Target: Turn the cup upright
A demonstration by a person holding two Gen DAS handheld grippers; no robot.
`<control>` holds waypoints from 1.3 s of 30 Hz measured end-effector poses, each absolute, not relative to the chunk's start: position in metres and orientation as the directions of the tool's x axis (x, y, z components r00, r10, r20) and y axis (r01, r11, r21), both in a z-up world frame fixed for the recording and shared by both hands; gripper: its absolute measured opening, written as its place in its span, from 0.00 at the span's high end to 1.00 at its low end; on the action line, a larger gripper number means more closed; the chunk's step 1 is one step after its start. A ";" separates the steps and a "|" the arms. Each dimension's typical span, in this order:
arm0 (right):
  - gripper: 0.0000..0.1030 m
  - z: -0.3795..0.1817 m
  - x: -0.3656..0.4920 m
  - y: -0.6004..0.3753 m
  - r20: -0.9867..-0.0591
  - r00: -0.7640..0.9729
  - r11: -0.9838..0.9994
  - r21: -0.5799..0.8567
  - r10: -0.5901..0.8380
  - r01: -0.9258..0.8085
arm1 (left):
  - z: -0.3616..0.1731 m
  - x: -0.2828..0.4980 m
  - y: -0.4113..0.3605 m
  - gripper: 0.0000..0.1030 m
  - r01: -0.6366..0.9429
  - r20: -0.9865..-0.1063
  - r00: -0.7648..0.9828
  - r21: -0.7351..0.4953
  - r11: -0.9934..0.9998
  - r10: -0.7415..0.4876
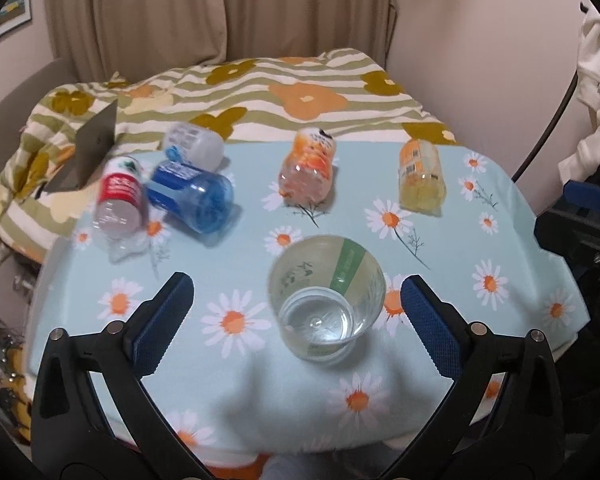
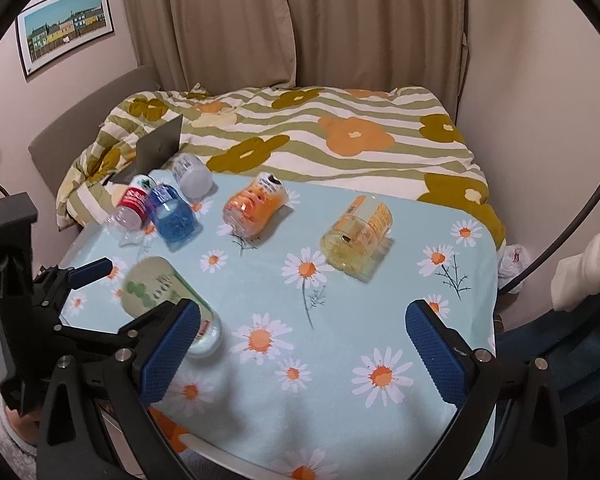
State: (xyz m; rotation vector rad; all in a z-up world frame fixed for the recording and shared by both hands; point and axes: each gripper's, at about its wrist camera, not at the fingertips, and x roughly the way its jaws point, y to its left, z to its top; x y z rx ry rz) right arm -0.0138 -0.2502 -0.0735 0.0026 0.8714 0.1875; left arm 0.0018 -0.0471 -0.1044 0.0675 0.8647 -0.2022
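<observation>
A clear plastic cup (image 1: 326, 298) with a green label stands upright on the daisy tablecloth (image 1: 236, 380), mouth up. My left gripper (image 1: 298, 300) is open, its blue pads (image 1: 168, 312) on either side of the cup and apart from it. In the right wrist view the cup (image 2: 160, 292) sits at the left, partly behind the left finger of my right gripper (image 2: 304, 340). That gripper is open and empty over the cloth. The left gripper (image 2: 88, 280) shows there beside the cup.
Several plastic cups lie on their sides at the back: red (image 1: 118, 196), blue (image 1: 192, 196), white (image 1: 194, 146), orange (image 1: 310, 166), yellow (image 1: 422, 176). A laptop (image 1: 90, 148) and a striped flower blanket (image 1: 300, 96) lie behind. The table edge (image 1: 340, 446) is near.
</observation>
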 end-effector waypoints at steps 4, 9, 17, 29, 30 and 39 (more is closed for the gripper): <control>0.00 -0.055 -0.019 -0.245 -0.764 0.624 0.985 0.093 0.162 -0.143 | -0.073 -0.007 -0.034 0.00 0.192 -0.774 0.618 -0.026 0.981 -0.141; 0.00 -0.035 -0.028 -0.238 -0.782 0.610 0.992 0.085 0.127 -0.097 | -0.041 -0.017 -0.018 0.00 0.186 -0.793 0.598 -0.011 0.983 -0.121; 0.00 -0.017 -0.050 -0.236 -0.803 0.596 0.999 0.031 0.001 0.040 | -0.017 -0.031 0.005 0.00 0.194 -0.798 0.590 -0.009 0.981 -0.124; 0.00 -0.017 -0.069 -0.224 -0.802 0.595 0.994 0.020 -0.047 0.106 | -0.012 -0.043 0.022 0.00 0.182 -0.790 0.600 -0.017 0.983 -0.125; 0.00 -0.016 -0.069 -0.223 -0.800 0.597 0.994 0.019 -0.049 0.106 | -0.011 -0.044 0.025 0.00 0.180 -0.788 0.603 -0.017 0.983 -0.125; 0.00 -0.013 -0.072 -0.219 -0.790 0.611 0.995 0.014 -0.052 0.104 | -0.009 -0.047 0.029 0.00 0.169 -0.782 0.612 -0.023 0.985 -0.123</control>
